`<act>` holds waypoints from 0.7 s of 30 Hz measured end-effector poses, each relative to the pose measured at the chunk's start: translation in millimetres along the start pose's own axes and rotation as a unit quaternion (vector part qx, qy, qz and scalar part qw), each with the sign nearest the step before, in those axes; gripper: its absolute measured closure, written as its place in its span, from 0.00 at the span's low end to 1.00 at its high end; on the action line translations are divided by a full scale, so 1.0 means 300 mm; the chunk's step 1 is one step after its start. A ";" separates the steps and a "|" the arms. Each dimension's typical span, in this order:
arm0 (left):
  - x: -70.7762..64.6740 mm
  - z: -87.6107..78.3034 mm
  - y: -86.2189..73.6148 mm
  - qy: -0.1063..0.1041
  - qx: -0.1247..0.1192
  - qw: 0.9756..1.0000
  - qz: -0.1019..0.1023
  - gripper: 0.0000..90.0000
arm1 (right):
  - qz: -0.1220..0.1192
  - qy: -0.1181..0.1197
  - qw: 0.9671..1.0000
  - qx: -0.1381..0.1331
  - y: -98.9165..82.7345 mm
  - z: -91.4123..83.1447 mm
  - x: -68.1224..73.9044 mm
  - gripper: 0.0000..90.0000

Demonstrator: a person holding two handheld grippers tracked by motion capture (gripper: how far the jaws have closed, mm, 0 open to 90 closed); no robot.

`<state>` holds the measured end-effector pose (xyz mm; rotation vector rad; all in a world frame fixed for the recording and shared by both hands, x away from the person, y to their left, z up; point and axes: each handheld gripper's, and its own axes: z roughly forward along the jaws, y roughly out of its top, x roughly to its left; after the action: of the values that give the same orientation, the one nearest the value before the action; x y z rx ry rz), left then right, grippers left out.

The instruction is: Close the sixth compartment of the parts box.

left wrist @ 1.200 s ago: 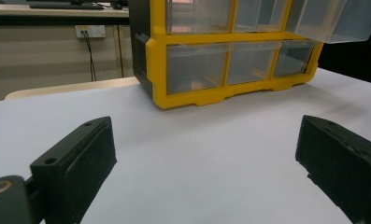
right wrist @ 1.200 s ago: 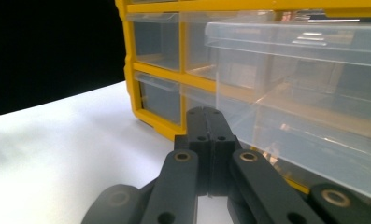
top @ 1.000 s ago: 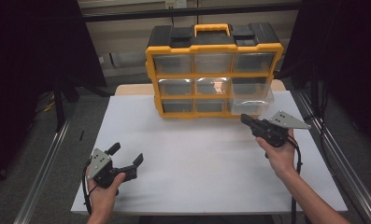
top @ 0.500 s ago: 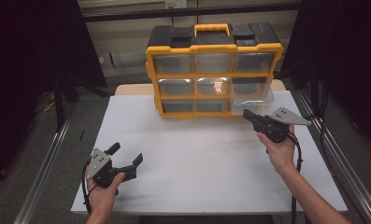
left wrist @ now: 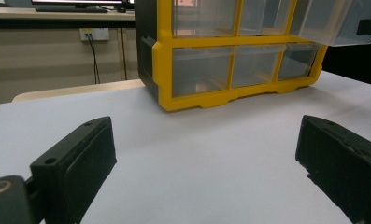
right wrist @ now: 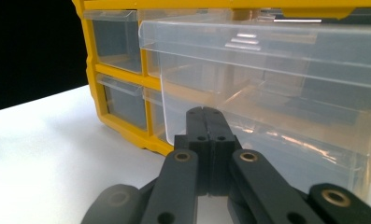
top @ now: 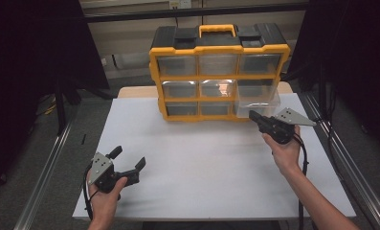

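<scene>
The white-topped desk [top: 211, 163] stretches out beneath both grippers, bare around the fingers of each. Well ahead of the left gripper's fingers and directly in front of the right one's stands the yellow-and-black organizer [top: 219, 72], upright at the far edge, with three rows of three clear drawers and a yellow handle on top.

One clear drawer [top: 258, 101], the right-hand one of the middle row, is pulled partway out of the cabinet and juts toward the right gripper. In the right gripper view this drawer [right wrist: 276, 88] looms just beyond the fingertips, its front wall right at them; whether they touch it cannot be told.

The right gripper [top: 252, 115], held in the person's right hand [top: 285, 151], points at the drawer's lower front. Its fingers [right wrist: 199, 140] are pressed flat together with nothing between them.

The left gripper [top: 128, 161], held in the left hand [top: 104, 199] near the desk's front left, sits well apart from the organizer. Its fingers [left wrist: 75, 156] are spread wide, with only bare desk between them.
</scene>
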<state>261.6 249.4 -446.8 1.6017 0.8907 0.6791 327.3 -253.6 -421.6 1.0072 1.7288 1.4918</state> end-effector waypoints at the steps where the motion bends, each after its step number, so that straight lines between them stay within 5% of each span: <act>1: 0.000 0.001 0.000 -0.001 -0.002 1.000 -0.001 0.06 | 0.001 0.000 1.000 -0.001 0.001 0.004 0.001 1.00; 21: -0.003 0.001 0.000 0.000 -0.007 1.000 -0.008 0.06 | -0.013 -0.008 1.000 -0.014 0.017 0.009 0.016 1.00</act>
<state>261.4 248.4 -446.8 1.5807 0.8966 0.6729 327.8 -247.7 -416.9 0.9758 1.6990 1.4850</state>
